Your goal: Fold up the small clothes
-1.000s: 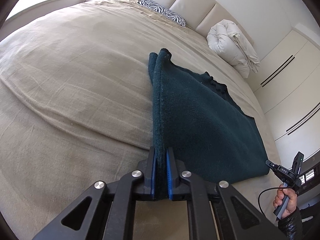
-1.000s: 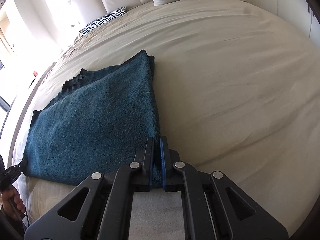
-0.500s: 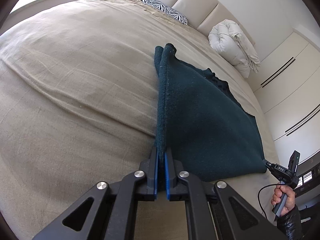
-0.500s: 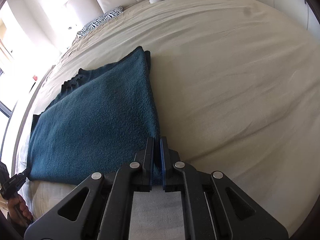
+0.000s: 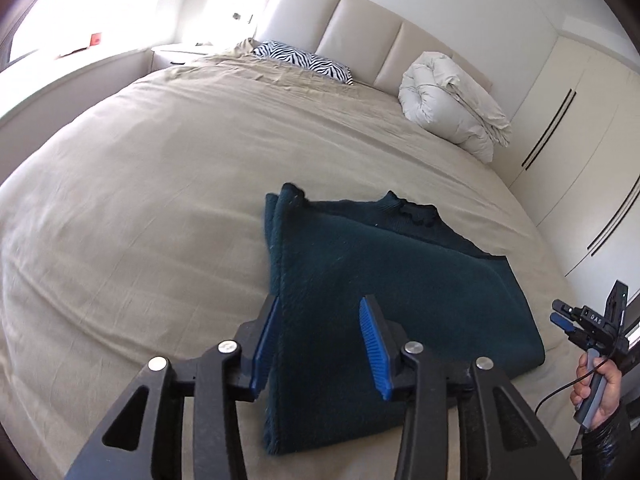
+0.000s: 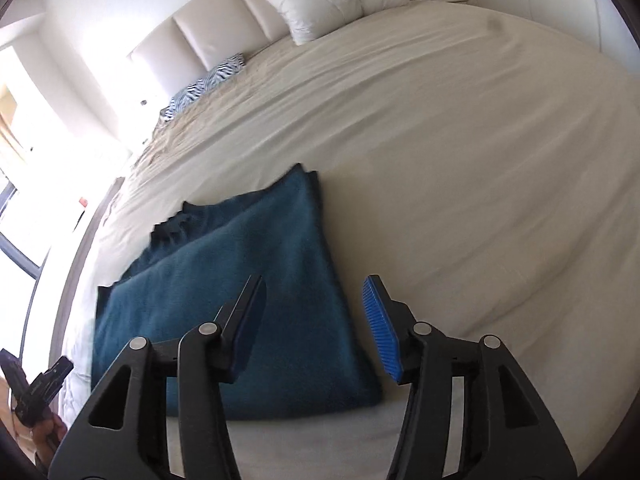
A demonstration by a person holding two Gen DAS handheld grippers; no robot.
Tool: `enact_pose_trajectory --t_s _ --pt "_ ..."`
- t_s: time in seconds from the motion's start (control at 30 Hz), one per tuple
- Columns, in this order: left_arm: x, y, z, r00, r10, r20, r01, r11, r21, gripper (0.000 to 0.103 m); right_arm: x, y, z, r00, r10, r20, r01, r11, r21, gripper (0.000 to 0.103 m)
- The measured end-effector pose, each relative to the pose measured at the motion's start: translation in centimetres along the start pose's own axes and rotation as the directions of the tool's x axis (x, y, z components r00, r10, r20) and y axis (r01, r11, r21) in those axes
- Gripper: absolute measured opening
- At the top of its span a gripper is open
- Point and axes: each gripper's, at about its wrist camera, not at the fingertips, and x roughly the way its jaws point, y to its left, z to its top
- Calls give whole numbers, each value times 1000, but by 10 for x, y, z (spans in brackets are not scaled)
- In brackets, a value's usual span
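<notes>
A dark teal knitted garment (image 5: 384,280) lies folded flat on the beige bed (image 5: 160,184). It also shows in the right wrist view (image 6: 248,280). My left gripper (image 5: 320,340) is open and empty, just above the garment's near left edge. My right gripper (image 6: 316,320) is open and empty, above the garment's near right corner. The right gripper also shows in the left wrist view (image 5: 580,328), off the bed's right edge.
A zebra-print pillow (image 5: 308,64) and a rolled white duvet (image 5: 452,112) lie at the padded headboard (image 5: 360,24). White wardrobe doors (image 5: 580,160) stand along the right. A bright window (image 6: 24,168) is at the left in the right wrist view.
Both grippers have opened and let go of the garment's edges. They have lifted and tilted up, so more of the room shows. The garment now rests on the bed.
</notes>
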Motion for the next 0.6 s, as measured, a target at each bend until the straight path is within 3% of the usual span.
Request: enact_pose_trajectory --t_s 0.13,0.3,0.47,0.53,0.6 --pt "47 -41 27 999 31 -4 -30 988 150 51 41 50 17 982 178 -62 -179 984 -18 50" --pt "101 -67 56 996 88 22 -90 964 248 52 111 110 29 942 284 -177 -290 957 -12 50" --pt "145 -31 71 991 130 -41 -123 981 151 52 168 148 31 899 349 -264 -360 933 10 50" --pt "156 -14 58 990 114 -86 -106 990 98 52 186 151 26 897 343 -279 -351 936 24 49" --pt "151 -6 50 995 83 -57 -78 993 87 52 199 144 26 894 354 -274 -352 934 59 41"
